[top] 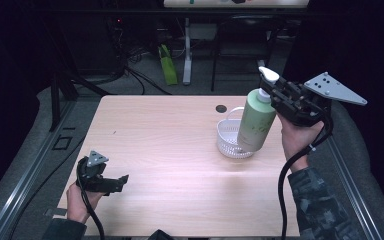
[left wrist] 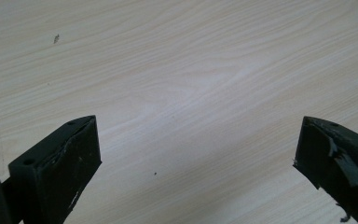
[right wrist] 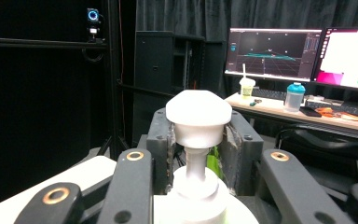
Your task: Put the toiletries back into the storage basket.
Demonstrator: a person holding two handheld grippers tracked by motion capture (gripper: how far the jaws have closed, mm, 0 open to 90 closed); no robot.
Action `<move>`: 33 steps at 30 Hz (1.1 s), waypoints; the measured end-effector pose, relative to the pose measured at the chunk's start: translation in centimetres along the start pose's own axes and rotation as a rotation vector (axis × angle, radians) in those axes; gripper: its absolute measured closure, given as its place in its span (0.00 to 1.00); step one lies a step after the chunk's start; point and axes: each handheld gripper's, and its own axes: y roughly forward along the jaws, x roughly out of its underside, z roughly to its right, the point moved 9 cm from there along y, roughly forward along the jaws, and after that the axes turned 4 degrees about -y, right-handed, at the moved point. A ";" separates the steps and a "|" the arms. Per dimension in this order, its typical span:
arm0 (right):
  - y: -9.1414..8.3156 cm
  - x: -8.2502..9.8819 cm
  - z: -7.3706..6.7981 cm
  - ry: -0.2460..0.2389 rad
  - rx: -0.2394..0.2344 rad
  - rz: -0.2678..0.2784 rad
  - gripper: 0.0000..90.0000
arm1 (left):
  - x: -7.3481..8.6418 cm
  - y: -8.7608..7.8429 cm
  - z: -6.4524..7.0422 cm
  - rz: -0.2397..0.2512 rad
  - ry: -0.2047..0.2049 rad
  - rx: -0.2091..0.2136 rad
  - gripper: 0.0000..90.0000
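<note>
1. pump bottle point(top: 256, 121), pale green body, white pump head, held up in the air over the right side of the table point(top: 170, 150); its lower end hangs in front of a white basket point(top: 228, 134) that sits on the table.
2. right gripper point(top: 269, 90) clamps the bottle at the neck, jaws closed on either side of the pump; the right hand point(top: 296, 136) holds it from below.
3. right gripper view looks level past the pump head point(right wrist: 198, 115) into the room: two lit monitors point(right wrist: 303, 55), a desk with a blue-lidded bottle point(right wrist: 294, 96) and a cup point(right wrist: 246, 87); screen text too small to read.
4. high view shows faint marks on the bottle's side, not readable.
5. left gripper point(top: 121, 182) low at the near left of the table, held by the left hand point(top: 80, 198).
6. left gripper view looks down at bare pale wood grain; jaws spread wide apart, nothing between them.
</note>
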 end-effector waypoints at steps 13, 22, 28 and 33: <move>0.6 -1.2 0.7 -0.005 0.015 0.016 0.74 | 0.1 0.0 0.0 -0.002 0.002 0.002 0.00; 1.5 -1.5 1.5 -0.007 0.028 0.007 0.74 | 0.1 0.0 0.0 -0.004 -0.001 0.003 0.00; 2.4 -1.7 1.7 -0.013 0.030 -0.003 0.74 | 0.1 0.0 0.0 -0.005 -0.001 0.004 0.00; 3.0 -1.6 1.9 -0.010 0.035 -0.009 0.74 | 0.1 -0.1 0.0 -0.005 0.004 0.006 0.00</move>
